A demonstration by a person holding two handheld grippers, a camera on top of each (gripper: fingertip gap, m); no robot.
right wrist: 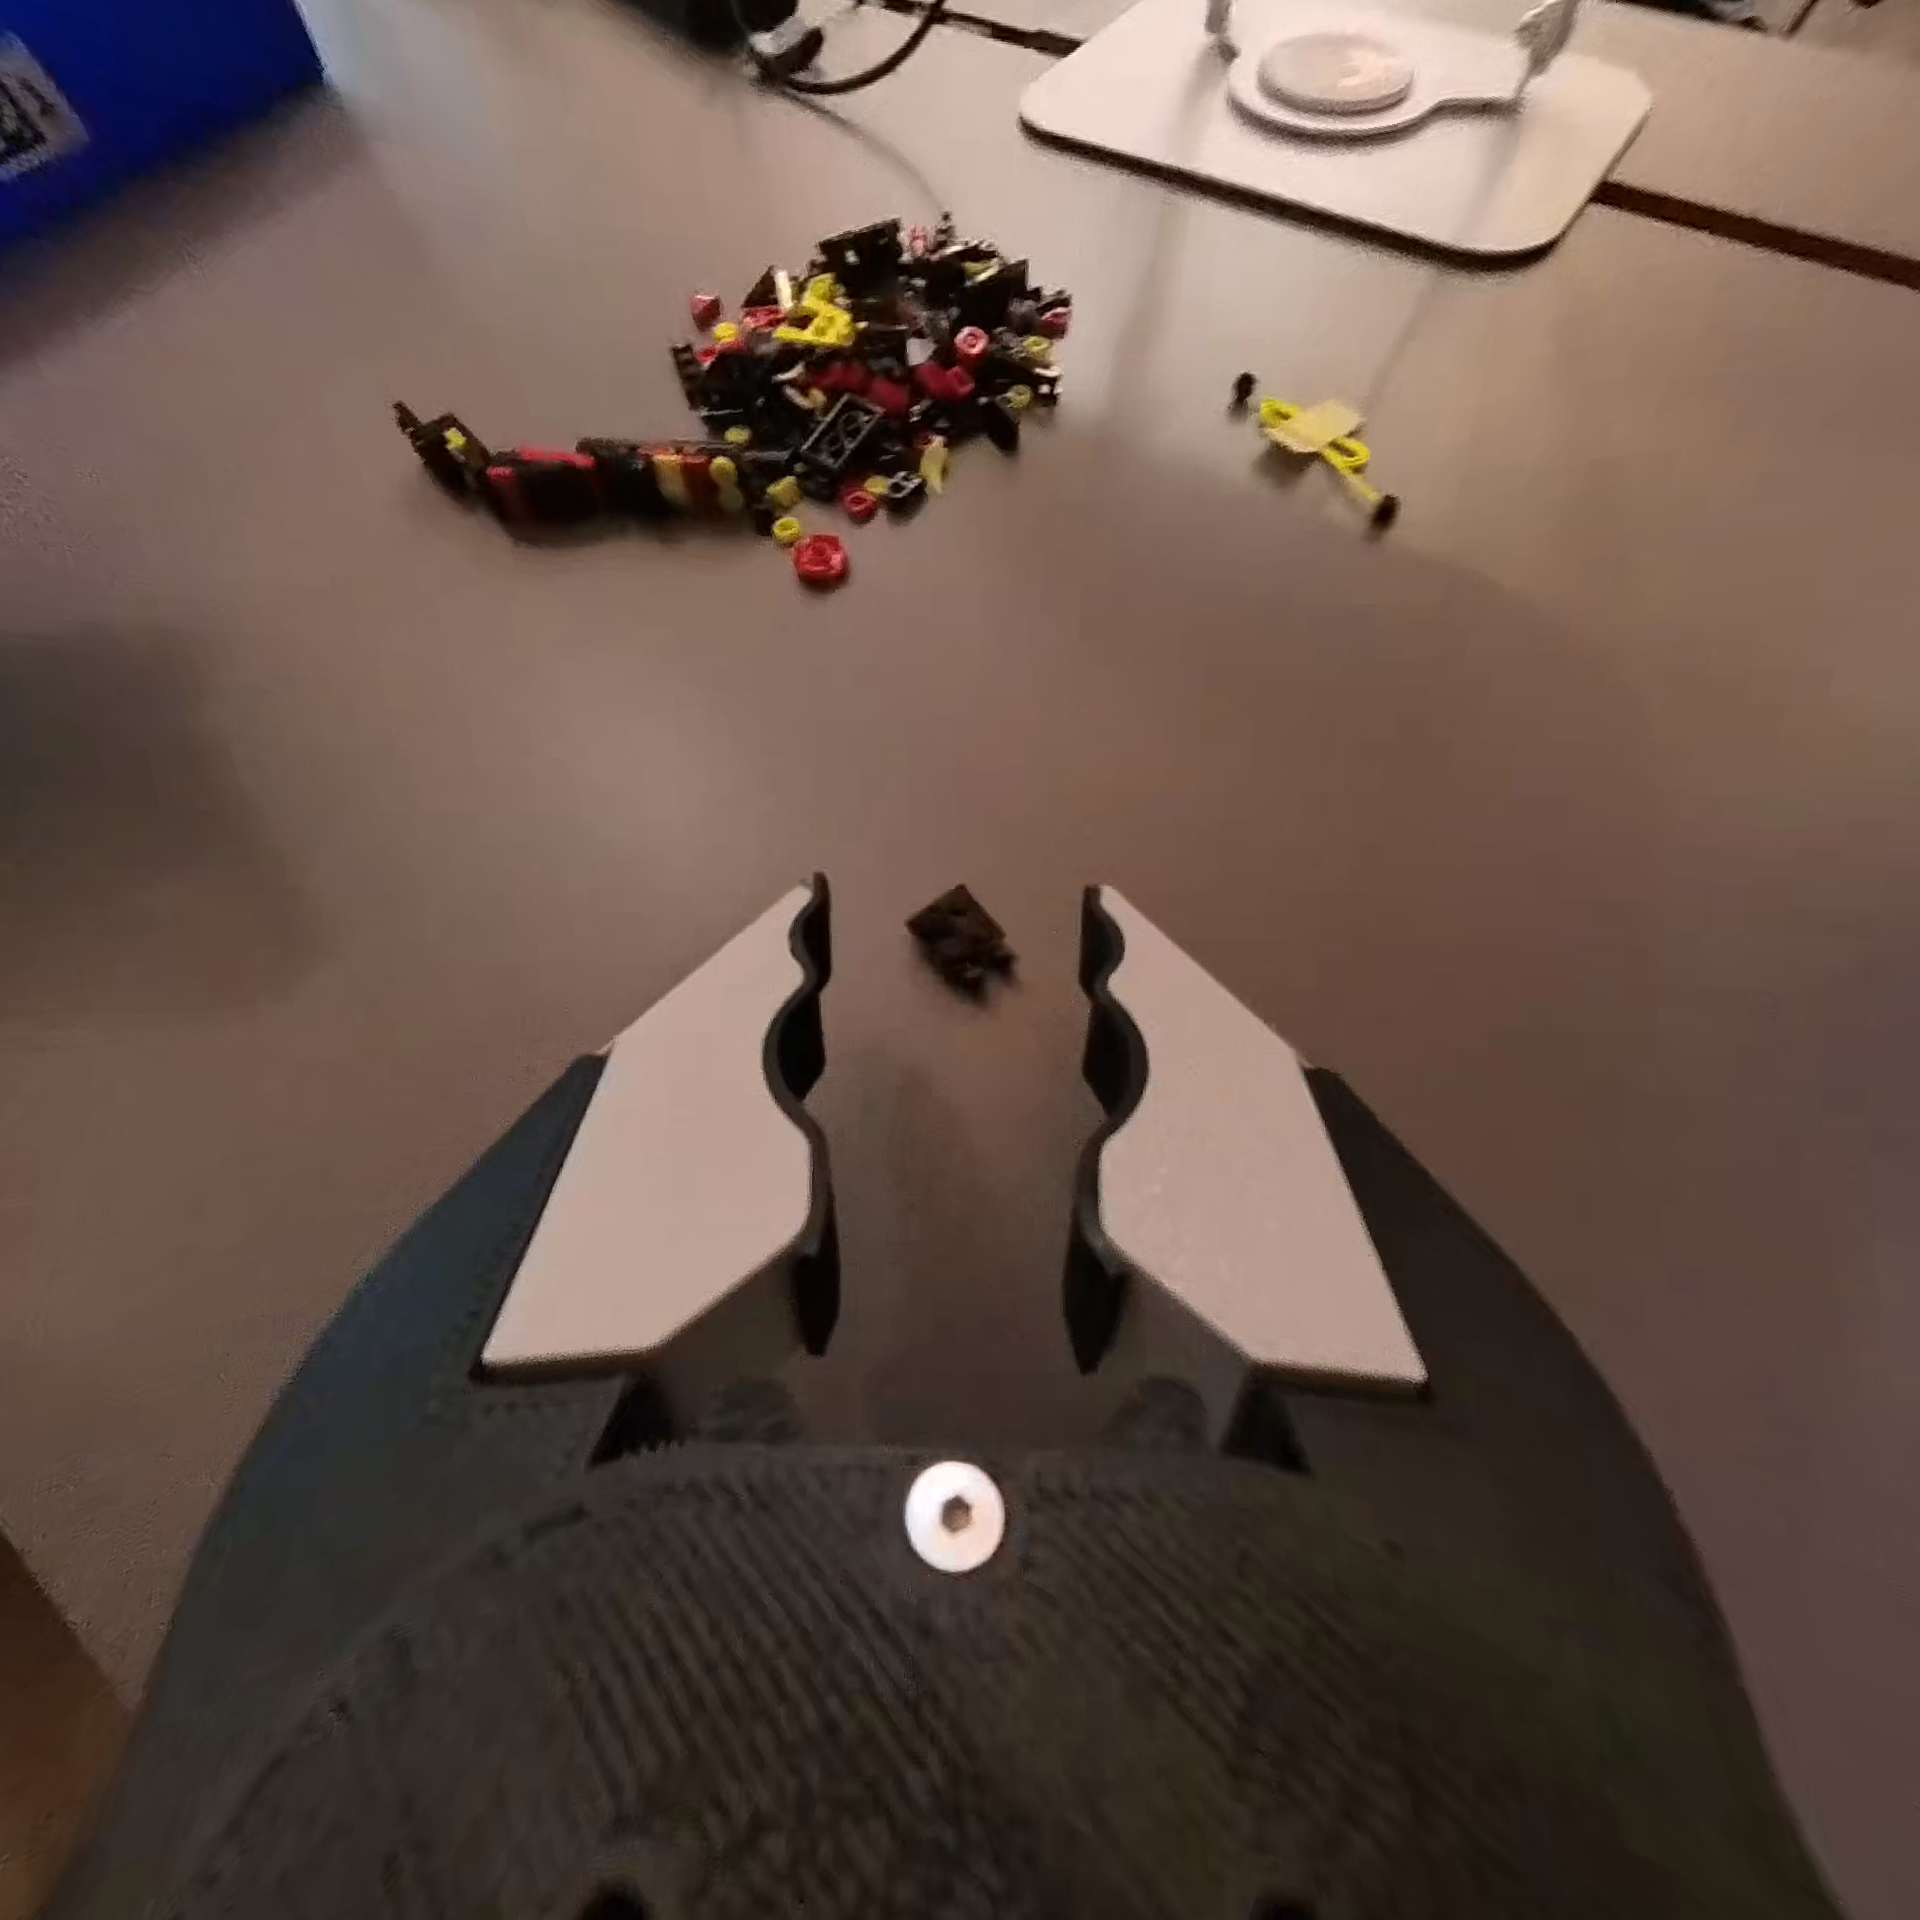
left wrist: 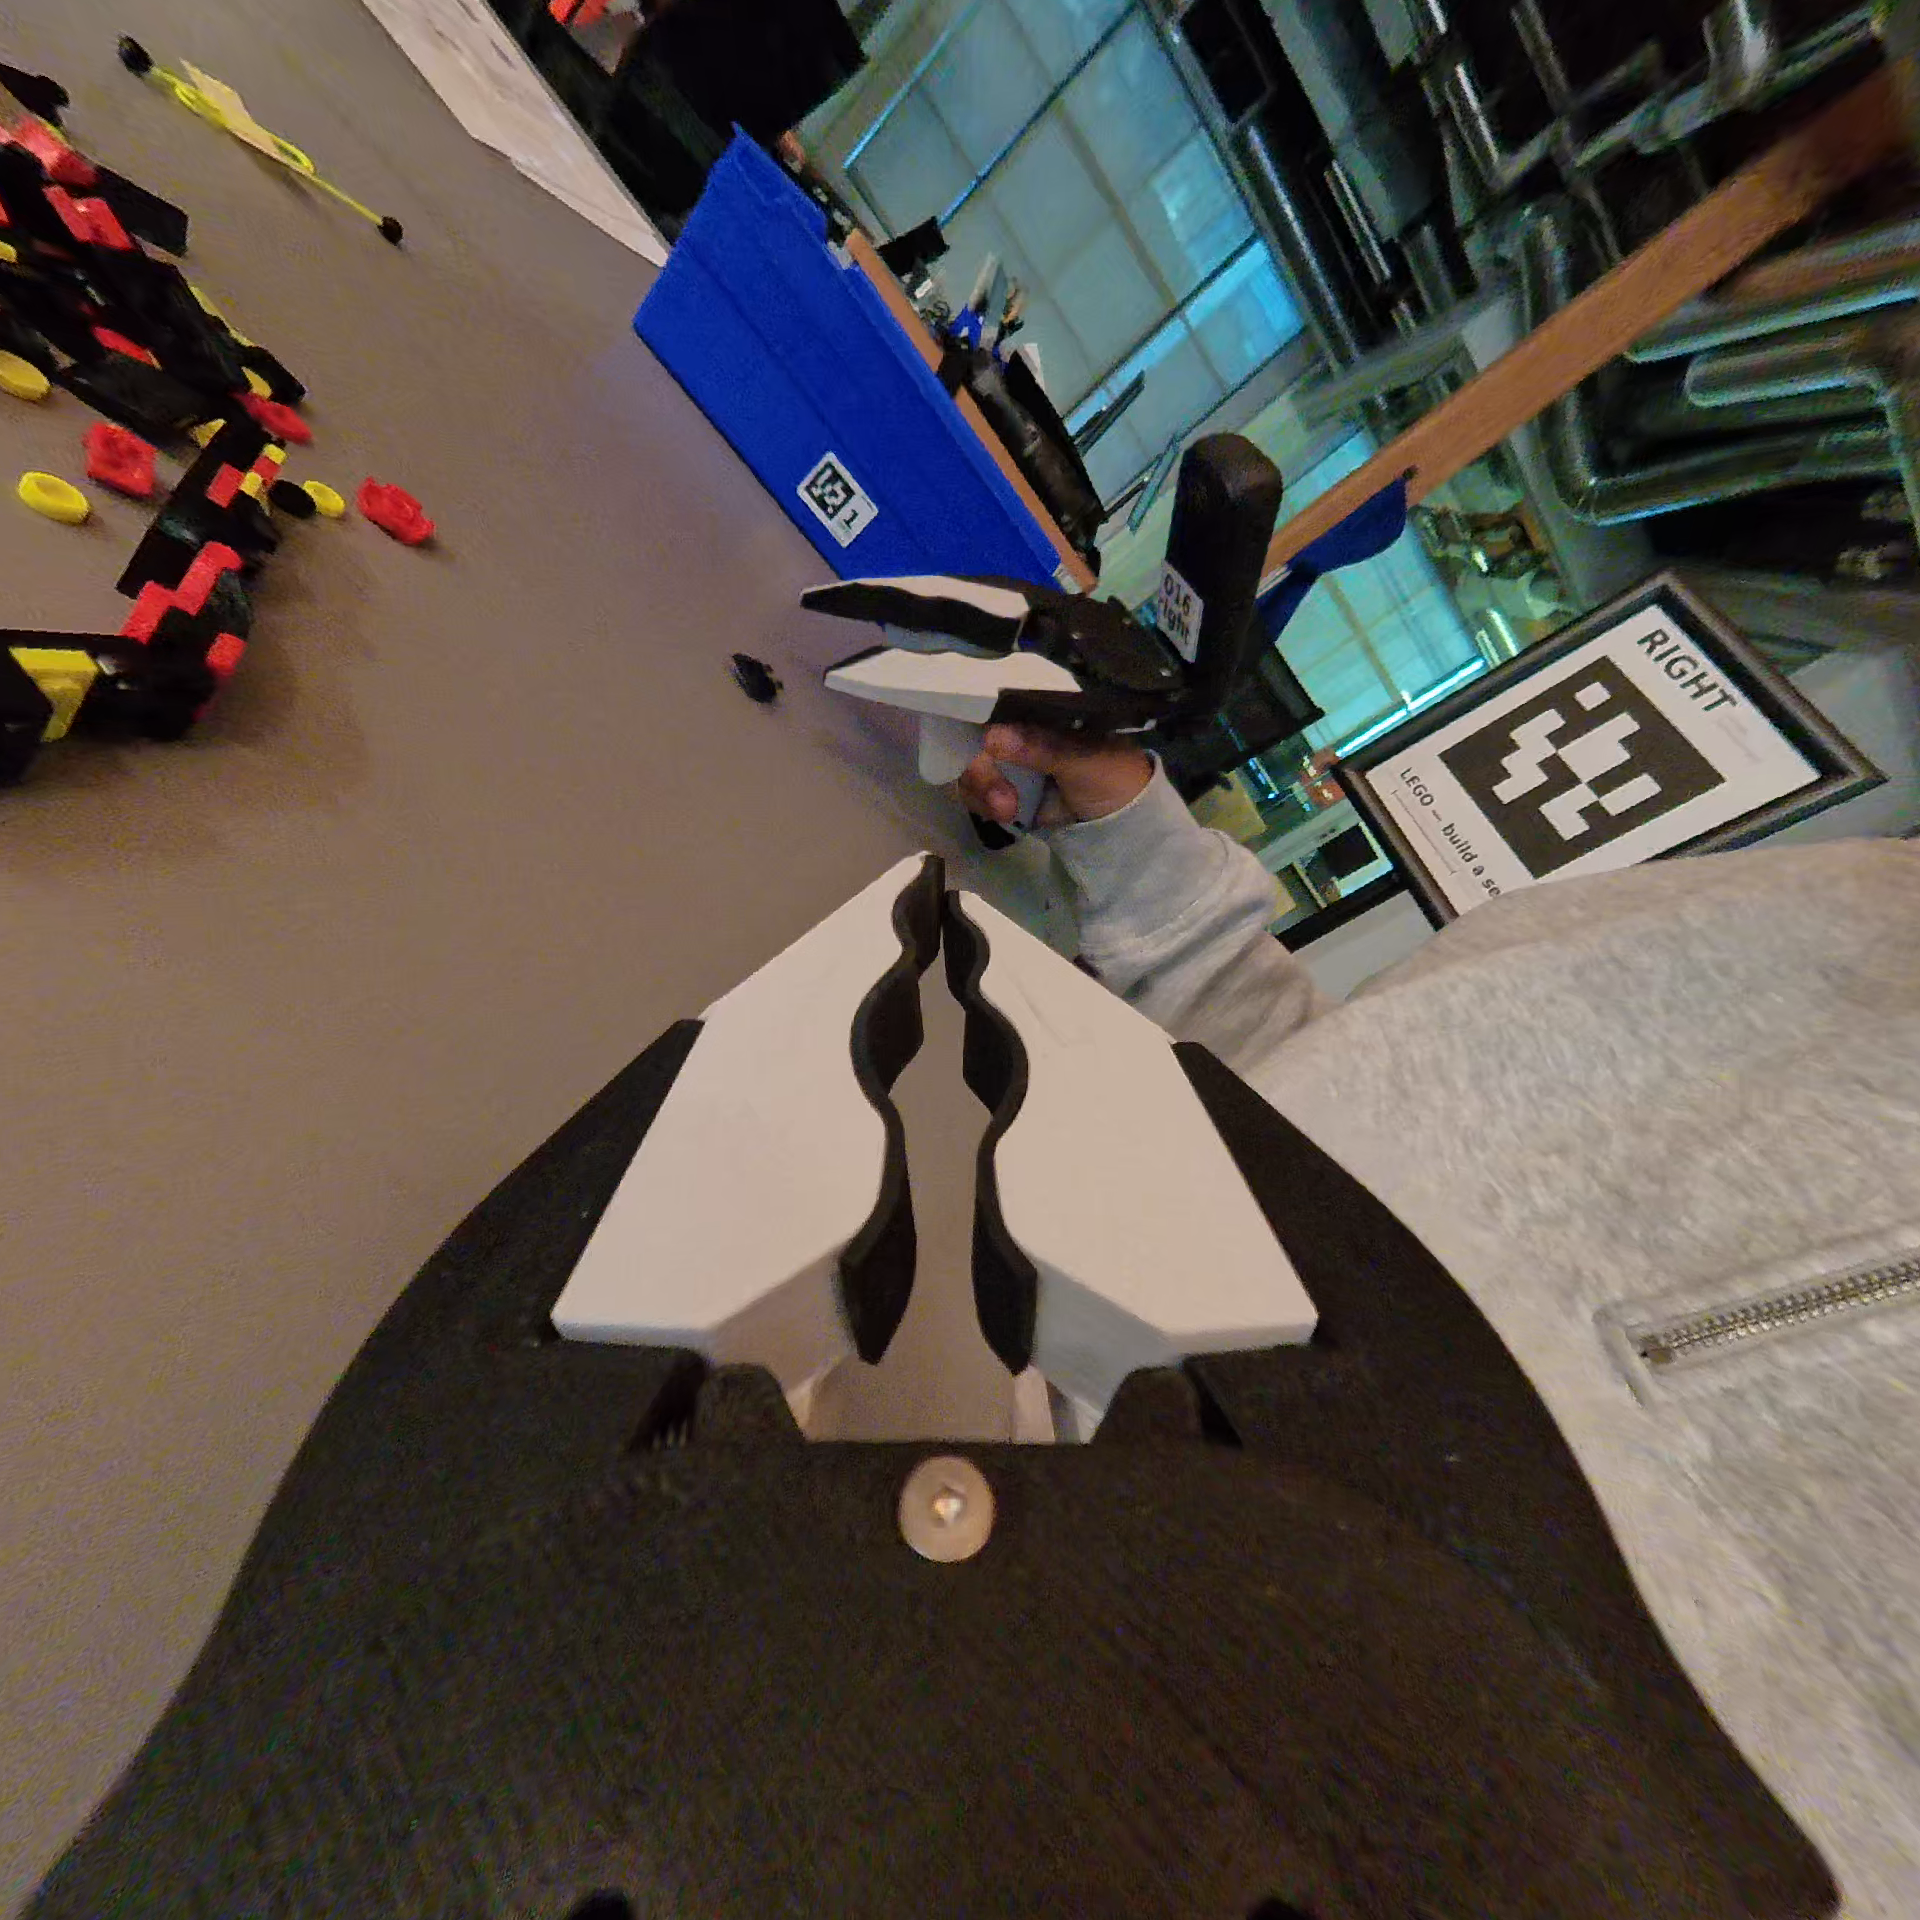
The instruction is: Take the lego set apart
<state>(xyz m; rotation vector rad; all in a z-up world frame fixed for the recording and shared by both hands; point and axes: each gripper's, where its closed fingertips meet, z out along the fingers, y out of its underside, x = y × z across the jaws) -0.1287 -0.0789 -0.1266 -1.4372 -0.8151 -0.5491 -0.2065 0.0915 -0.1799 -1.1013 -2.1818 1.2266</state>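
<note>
A pile of black, red and yellow lego pieces (right wrist: 873, 384) lies on the grey table, with a still-joined black, red and yellow strip (right wrist: 613, 478) at its left. The pile also shows at the left of the left wrist view (left wrist: 135, 416). A small black lego piece (right wrist: 961, 940) lies alone on the table between the tips of my open right gripper (right wrist: 954, 904), untouched. The left wrist view shows that gripper (left wrist: 821, 639) open just right of the piece (left wrist: 755, 675). My left gripper (left wrist: 940, 873) is shut and empty, held over the table near the person's sleeve.
A yellow piece with black ends (right wrist: 1320, 436) lies right of the pile. A blue bin (left wrist: 831, 364) stands at the table's edge. A white stand base (right wrist: 1340, 114) and cables (right wrist: 831, 52) are at the back. A framed sign (left wrist: 1590, 769) and grey jacket (left wrist: 1610, 1247) are at right. One gripper's finger ends stand about 20 centimetres off the other's.
</note>
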